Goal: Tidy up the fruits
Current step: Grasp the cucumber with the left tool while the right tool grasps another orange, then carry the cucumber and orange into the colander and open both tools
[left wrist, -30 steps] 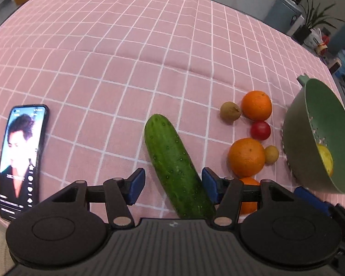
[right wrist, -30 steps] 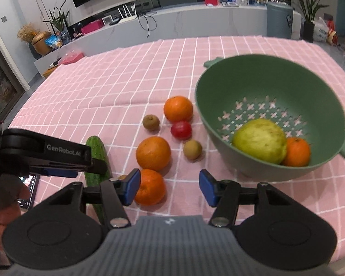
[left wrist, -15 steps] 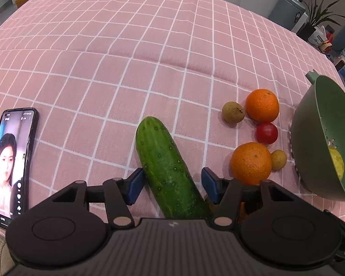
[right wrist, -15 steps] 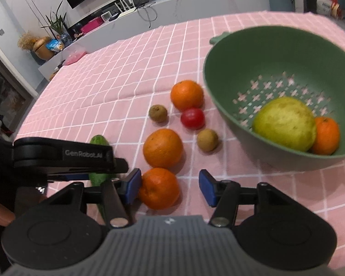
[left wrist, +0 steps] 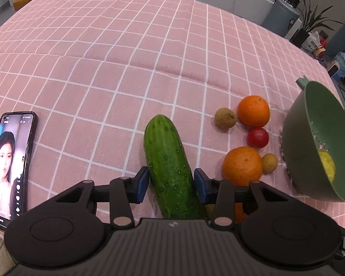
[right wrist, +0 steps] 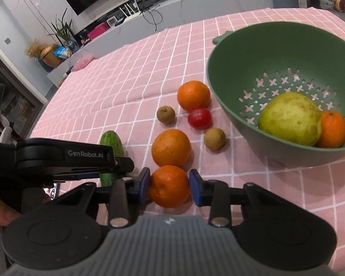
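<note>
On the checked pink cloth (left wrist: 126, 92), my left tongs (left wrist: 171, 185) have just closed on the bumpy cucumber (left wrist: 168, 161); my right tongs (right wrist: 169, 186) have just closed on a round, dimpled orange (right wrist: 169, 185).

Table in a pink checked cloth (left wrist: 131, 53)
On it lie a cucumber (left wrist: 170, 168), three oranges, a red fruit (right wrist: 199, 118), two small brown fruits, a phone (left wrist: 9, 168) and a green colander (right wrist: 241, 53)

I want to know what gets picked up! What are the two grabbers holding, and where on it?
The left gripper pinches the cucumber across its near half. The right gripper squeezes the nearest orange by its sides. Both jaws have just been closing.
</note>
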